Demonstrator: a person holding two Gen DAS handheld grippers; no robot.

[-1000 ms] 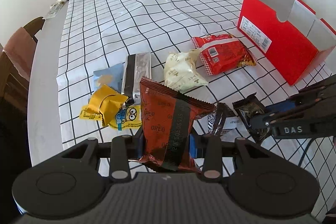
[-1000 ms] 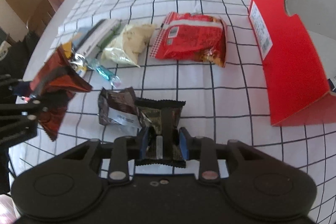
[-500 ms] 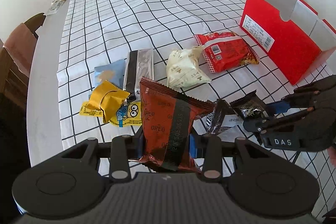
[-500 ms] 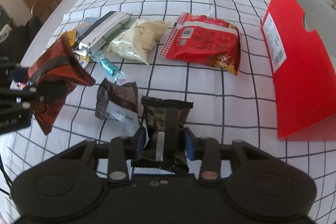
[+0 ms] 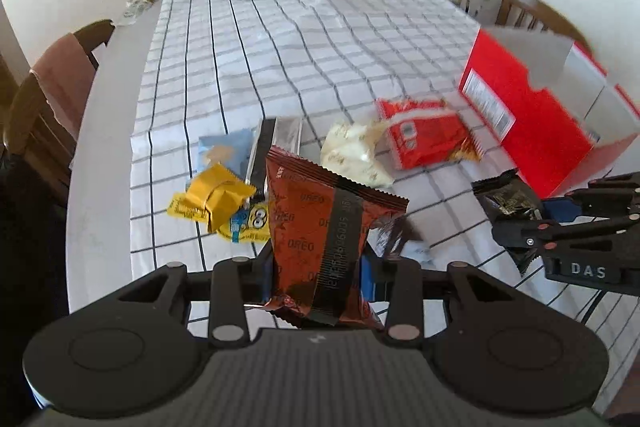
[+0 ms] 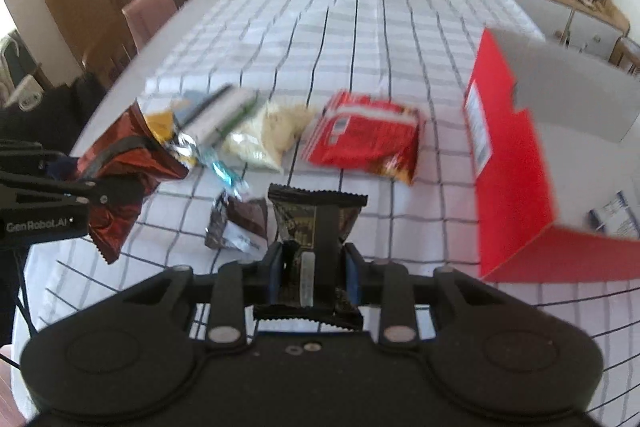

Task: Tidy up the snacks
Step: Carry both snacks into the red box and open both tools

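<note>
A round worktop (image 5: 120, 131) under a white black-checked cloth carries an open red cardboard box (image 6: 516, 163) at the right. Near it lie a red crinkled snack bag (image 6: 364, 139), then a pale cream pouch (image 6: 264, 135). The left gripper (image 5: 316, 267) holds a brown foil Oreo packet (image 5: 320, 227) above the cloth, jaws pinching it. The right gripper (image 6: 312, 267) has its jaws clamped on a small black-and-gold wrapper (image 6: 312, 223).
</note>
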